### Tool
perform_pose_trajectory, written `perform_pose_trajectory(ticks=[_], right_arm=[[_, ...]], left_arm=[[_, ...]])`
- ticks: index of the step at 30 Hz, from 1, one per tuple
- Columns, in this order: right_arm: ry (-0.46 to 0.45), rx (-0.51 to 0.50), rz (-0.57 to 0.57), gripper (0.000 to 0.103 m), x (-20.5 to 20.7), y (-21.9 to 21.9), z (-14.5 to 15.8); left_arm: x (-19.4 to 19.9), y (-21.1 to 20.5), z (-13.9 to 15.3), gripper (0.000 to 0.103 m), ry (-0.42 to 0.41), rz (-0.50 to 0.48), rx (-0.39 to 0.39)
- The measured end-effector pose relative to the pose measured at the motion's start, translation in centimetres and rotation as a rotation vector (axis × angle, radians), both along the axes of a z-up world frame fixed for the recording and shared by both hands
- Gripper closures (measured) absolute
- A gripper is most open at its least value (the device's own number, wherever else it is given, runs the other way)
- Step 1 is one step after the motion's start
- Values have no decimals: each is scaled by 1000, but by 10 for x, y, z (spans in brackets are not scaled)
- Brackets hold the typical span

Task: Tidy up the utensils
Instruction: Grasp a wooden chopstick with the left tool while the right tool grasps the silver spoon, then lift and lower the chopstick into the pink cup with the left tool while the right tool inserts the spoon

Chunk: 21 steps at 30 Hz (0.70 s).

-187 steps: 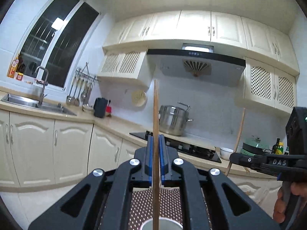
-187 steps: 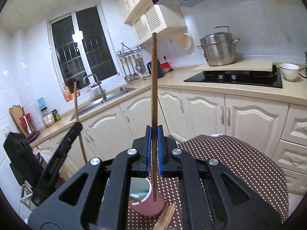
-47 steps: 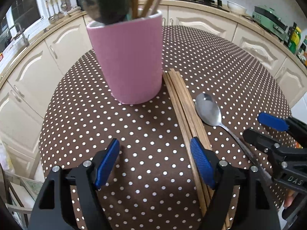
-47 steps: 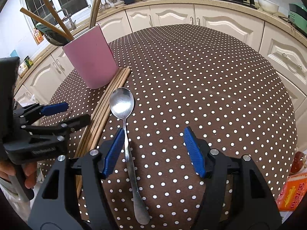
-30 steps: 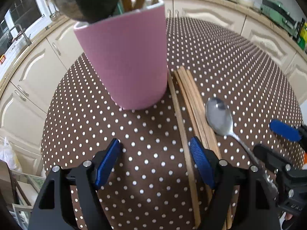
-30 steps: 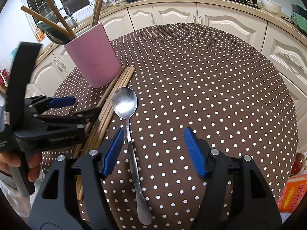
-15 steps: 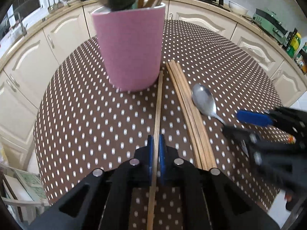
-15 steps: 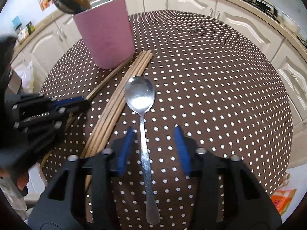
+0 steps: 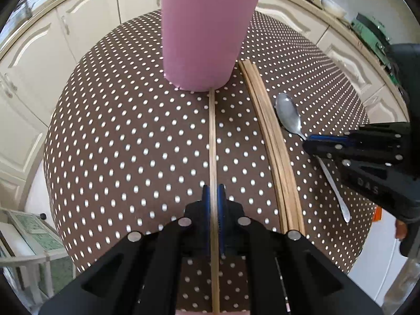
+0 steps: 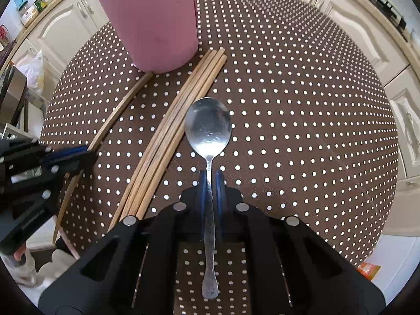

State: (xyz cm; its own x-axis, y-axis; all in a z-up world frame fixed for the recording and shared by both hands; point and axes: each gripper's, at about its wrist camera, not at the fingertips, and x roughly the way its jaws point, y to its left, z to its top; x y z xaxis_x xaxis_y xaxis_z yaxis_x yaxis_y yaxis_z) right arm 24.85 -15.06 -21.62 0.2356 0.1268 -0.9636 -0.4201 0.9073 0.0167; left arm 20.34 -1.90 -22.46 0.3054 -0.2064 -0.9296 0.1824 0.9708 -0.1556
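left gripper (image 9: pixel 214 204): your jaws are clamped on a single chopstick (image 9: pixel 212 141), which runs straight up the frame with its far tip touching the base of the pink cup (image 9: pixel 204 34).
right gripper (image 10: pixel 210 186): jaws pinched on the spoon (image 10: pixel 208 128) handle, bowl pointing up-frame, cup at upper left.
loose chopsticks (image 10: pixel 178 120): flat on the table (image 10: pixel 302 92), between your two grippers.
who's closer: I'd say left, since its stick already points at the cup; tip it upright and lift it over the rim.
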Motion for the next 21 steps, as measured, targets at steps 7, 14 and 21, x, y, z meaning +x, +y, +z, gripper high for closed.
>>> perform_pose_trajectory(ticks=[7, 14, 21], right_arm=[[71, -14, -3, 98, 27, 8, -1], [16, 106, -53, 99, 26, -20, 4], [-150, 269, -78, 99, 7, -45, 45]], left_arm=[[22, -12, 1, 97, 25, -51, 25], [2, 14, 8, 98, -78, -16, -71], [-43, 44, 43, 98, -327, 4, -199]])
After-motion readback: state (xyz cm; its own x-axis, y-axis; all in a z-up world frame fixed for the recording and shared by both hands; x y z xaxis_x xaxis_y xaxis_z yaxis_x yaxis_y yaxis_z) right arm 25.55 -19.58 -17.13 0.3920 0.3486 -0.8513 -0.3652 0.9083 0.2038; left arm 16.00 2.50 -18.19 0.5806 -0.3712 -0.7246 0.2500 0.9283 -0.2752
